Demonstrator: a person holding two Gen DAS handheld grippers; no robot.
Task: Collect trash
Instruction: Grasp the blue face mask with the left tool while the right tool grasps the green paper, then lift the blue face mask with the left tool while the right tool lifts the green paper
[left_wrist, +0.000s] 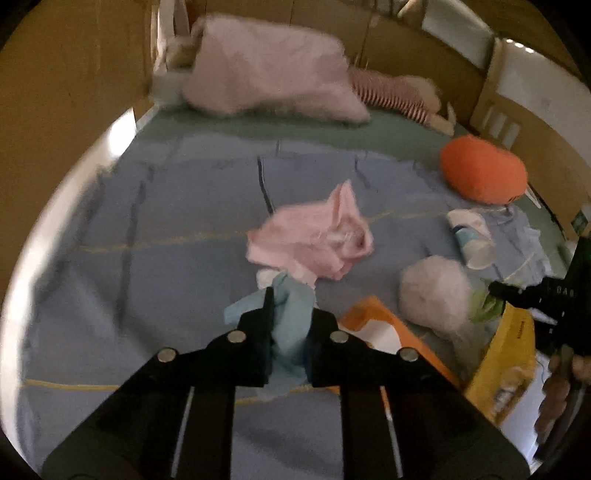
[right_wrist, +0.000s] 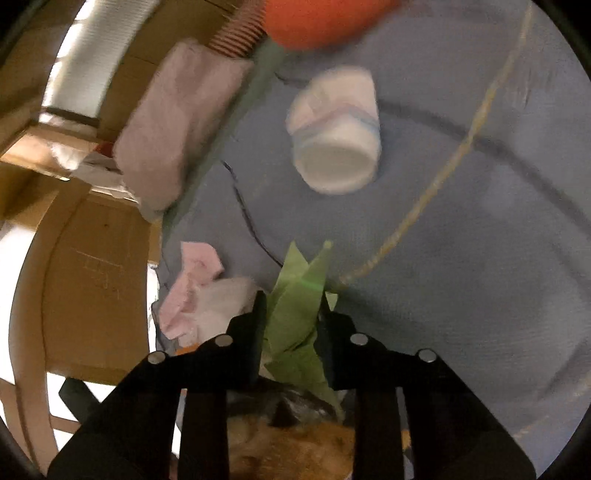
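Note:
My left gripper (left_wrist: 291, 299) is shut on a light blue crumpled tissue (left_wrist: 290, 321) above the blue bedsheet (left_wrist: 147, 221). Just beyond it lies a crumpled pink paper (left_wrist: 314, 240). A white paper cup (left_wrist: 469, 236) lies on its side to the right, near a white wad (left_wrist: 436, 295). My right gripper (right_wrist: 291, 299) is shut on a green paper (right_wrist: 299, 306); it also shows at the right edge of the left wrist view (left_wrist: 495, 291). In the right wrist view the paper cup (right_wrist: 336, 136) lies ahead, and the pink paper (right_wrist: 188, 288) and a white wad (right_wrist: 225, 302) sit to the left.
An orange box (left_wrist: 373, 314) with white paper and a yellow bag (left_wrist: 509, 362) sit at the lower right. An orange plush (left_wrist: 480, 170), a pink pillow (left_wrist: 273, 70) and a striped toy (left_wrist: 388, 92) lie further up the bed. Cardboard panels (right_wrist: 92, 277) surround the bed.

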